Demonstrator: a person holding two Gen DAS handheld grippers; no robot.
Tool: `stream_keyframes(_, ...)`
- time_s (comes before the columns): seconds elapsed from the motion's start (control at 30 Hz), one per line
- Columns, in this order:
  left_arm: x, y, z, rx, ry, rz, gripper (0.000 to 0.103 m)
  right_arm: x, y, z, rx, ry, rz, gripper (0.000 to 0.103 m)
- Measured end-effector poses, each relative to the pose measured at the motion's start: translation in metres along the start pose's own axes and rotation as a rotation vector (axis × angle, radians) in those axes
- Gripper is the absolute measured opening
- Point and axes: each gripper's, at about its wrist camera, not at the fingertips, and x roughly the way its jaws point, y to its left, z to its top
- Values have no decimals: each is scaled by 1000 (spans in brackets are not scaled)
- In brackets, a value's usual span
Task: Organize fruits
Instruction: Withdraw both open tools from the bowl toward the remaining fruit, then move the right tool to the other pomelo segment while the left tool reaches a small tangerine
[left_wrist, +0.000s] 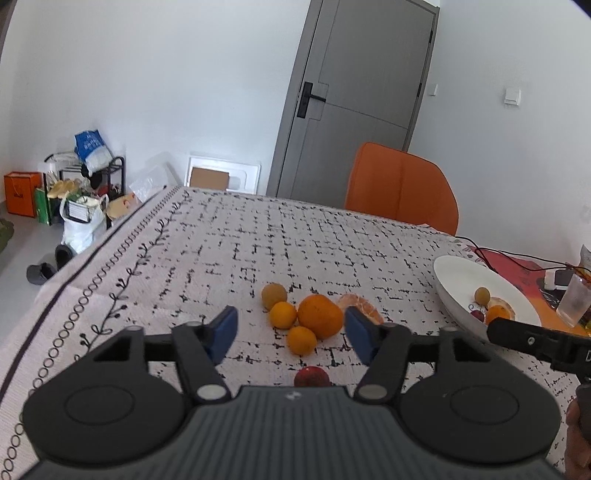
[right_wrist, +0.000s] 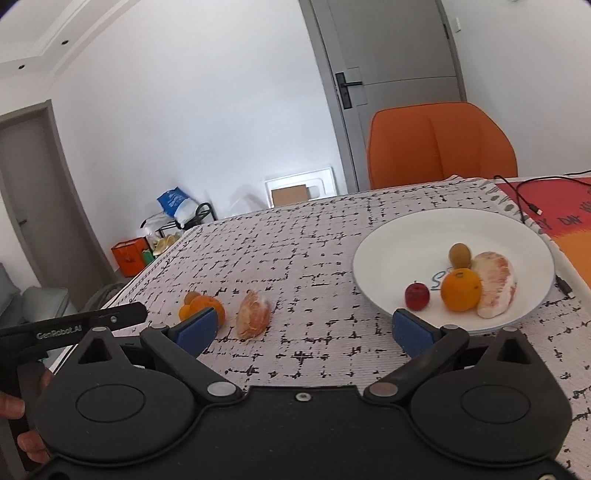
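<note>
With both the left gripper (left_wrist: 291, 328) and right gripper (right_wrist: 304, 330) spread empty, centre the left on the large round orange (left_wrist: 320, 316) left of the white ceramic plate (right_wrist: 384, 243) and clamp gently.

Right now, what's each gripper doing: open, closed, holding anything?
Left gripper: open, holding nothing, above the loose fruit.
Right gripper: open, holding nothing, near the white plate.

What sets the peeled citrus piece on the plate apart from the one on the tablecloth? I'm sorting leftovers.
The peeled piece on the plate is larger, pale pink, crescent-shaped, leaning against an orange. The peeled piece on the tablecloth is smaller, deeper orange, rounder, standing alone. Both are skinless, with white pith showing.
</note>
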Motion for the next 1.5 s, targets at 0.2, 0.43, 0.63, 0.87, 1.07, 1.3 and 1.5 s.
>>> stream_keyframes(0.2,10,3,-5,-13,33,-14,48,10,4,-2,-13,30,20,88)
stream_keyframes(0.43,24,6,-8,-30,70,-31,37,22,10,-6,-28,56,38,83)
stream_keyframes(0.63,35,5,-9,-42,100,-51,35,33,16,-7,-58,84,51,80)
stream_keyframes(0.87,47,4,-11,-45,126,-53,35,43,18,-6,-72,109,68,80)
stream_keyframes(1.07,56,3,-11,-47,143,-57,27,51,21,-4,-81,122,77,80)
stream_keyframes(1.3,57,10,-9,-70,141,-52,21,63,30,-2,-105,141,85,77)
stream_keyframes(1.5,52,17,-7,-75,130,-44,21,75,38,-1,-126,160,82,65)
